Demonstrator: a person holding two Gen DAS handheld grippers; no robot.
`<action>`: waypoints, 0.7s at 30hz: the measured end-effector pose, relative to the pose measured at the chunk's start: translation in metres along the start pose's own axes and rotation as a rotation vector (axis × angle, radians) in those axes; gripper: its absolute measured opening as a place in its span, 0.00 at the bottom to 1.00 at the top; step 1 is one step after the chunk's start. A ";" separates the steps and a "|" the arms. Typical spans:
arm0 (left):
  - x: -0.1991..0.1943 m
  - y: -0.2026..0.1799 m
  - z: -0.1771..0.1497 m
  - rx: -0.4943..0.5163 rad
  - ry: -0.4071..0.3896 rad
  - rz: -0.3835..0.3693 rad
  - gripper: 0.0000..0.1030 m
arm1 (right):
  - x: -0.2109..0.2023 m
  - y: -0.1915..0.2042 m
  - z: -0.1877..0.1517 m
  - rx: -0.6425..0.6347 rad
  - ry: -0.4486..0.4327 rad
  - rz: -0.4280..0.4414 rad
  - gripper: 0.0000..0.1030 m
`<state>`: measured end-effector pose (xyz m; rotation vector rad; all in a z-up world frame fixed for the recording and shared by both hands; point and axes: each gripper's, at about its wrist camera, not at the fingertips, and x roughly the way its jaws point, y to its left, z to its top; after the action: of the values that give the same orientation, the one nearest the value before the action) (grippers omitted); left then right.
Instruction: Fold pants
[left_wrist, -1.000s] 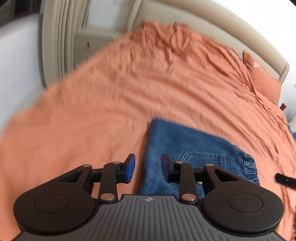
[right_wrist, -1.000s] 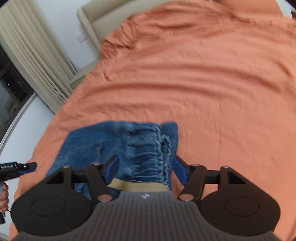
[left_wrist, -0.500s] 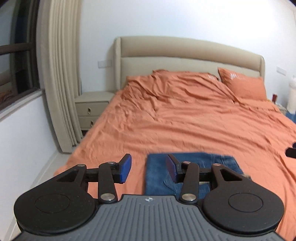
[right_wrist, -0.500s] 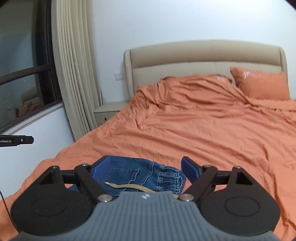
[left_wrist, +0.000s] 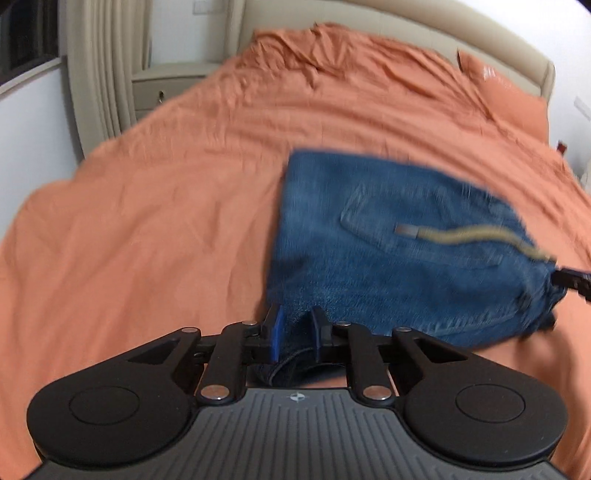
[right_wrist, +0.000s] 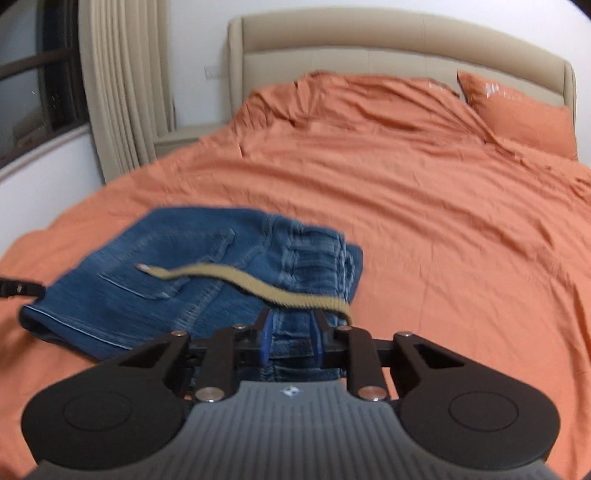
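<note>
Orange wrinkled bedsheet (right_wrist: 424, 221) covers the big bed. On it, near its front edge, lie the folded blue denim pants (left_wrist: 399, 251) with a tan drawstring (right_wrist: 258, 286) across them. Left gripper (left_wrist: 294, 328) is closing, pinching one edge of the denim. Right gripper (right_wrist: 290, 334) is closing too, squeezing the waistband end.

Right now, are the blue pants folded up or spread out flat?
Folded. The pants lie in a short, stacked bundle on the orange bed, with doubled edges showing at the near side and no long legs stretched out.
</note>
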<state>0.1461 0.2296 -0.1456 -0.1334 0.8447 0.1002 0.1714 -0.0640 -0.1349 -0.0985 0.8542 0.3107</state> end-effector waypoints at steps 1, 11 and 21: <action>0.003 0.001 -0.004 0.011 0.016 0.005 0.19 | 0.009 -0.001 -0.004 0.000 0.029 -0.011 0.15; -0.009 -0.001 -0.007 0.076 0.029 0.045 0.25 | 0.020 0.000 -0.014 -0.005 0.055 -0.043 0.16; -0.113 -0.046 0.011 0.129 -0.243 0.151 0.79 | -0.083 0.026 0.002 0.034 -0.073 -0.044 0.52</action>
<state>0.0860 0.1823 -0.0507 0.0636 0.6159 0.1989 0.1135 -0.0583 -0.0701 -0.0736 0.7836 0.2567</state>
